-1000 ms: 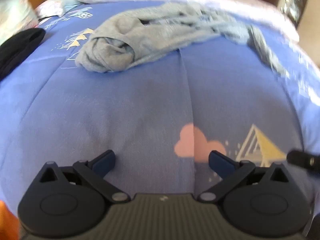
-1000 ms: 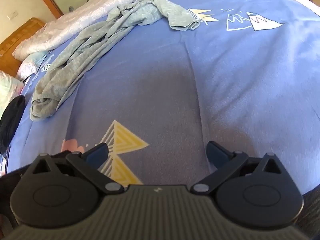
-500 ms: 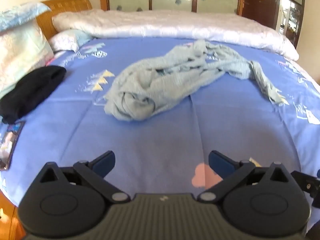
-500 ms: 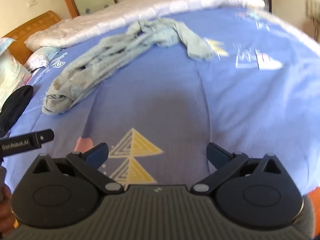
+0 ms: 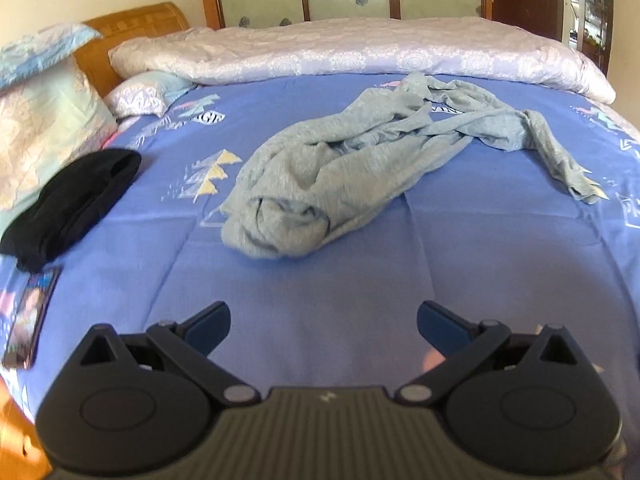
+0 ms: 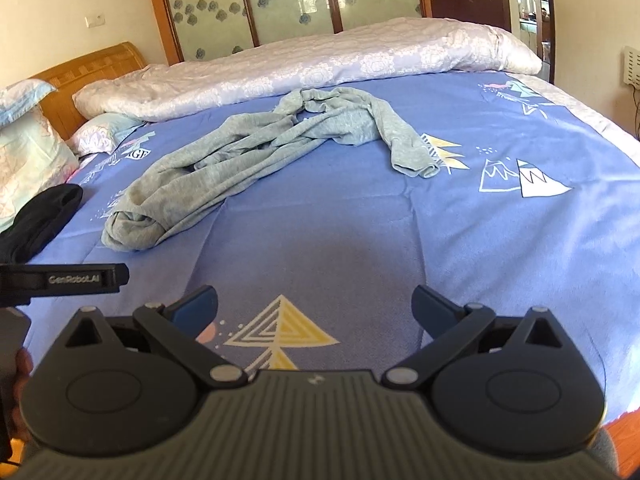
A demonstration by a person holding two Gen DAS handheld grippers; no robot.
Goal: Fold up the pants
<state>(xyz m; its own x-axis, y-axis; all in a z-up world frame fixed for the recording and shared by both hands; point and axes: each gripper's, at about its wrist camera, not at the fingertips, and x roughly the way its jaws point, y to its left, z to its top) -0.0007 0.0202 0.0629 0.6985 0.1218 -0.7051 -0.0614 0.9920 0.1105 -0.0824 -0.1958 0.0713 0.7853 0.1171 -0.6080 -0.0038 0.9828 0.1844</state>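
A: While both tools hang over the near edge of the bed, what do the jaws show?

B: The left gripper (image 5: 322, 322) stands spread wide, nothing between its fingers, only blue sheet (image 5: 320, 280) under them. The right gripper (image 6: 314, 306) is also spread and touches nothing, though its jaws have just been closing a little, with no thing between them. In the right wrist view the left tool's black bar pokes in at the left edge.

A: And the bed, from left to right?

B: At the left edge lie pillows (image 5: 44, 128) against a wooden headboard (image 5: 132, 24), then a black garment (image 5: 72, 204) and a phone (image 5: 30, 316) near the left near corner. The blue sheet carries printed triangles and mountains. Along the far edge a pale quilt (image 5: 360, 52) is rolled up. Behind it stand frosted flowered panels in wooden frames, with a dark door at the right.

A: Where are the pants?

B: The grey pants (image 5: 340, 168) lie crumpled mid-bed, well apart from both grippers and beyond them. The bunched end sits nearer and leftward; one leg trails toward the right edge.
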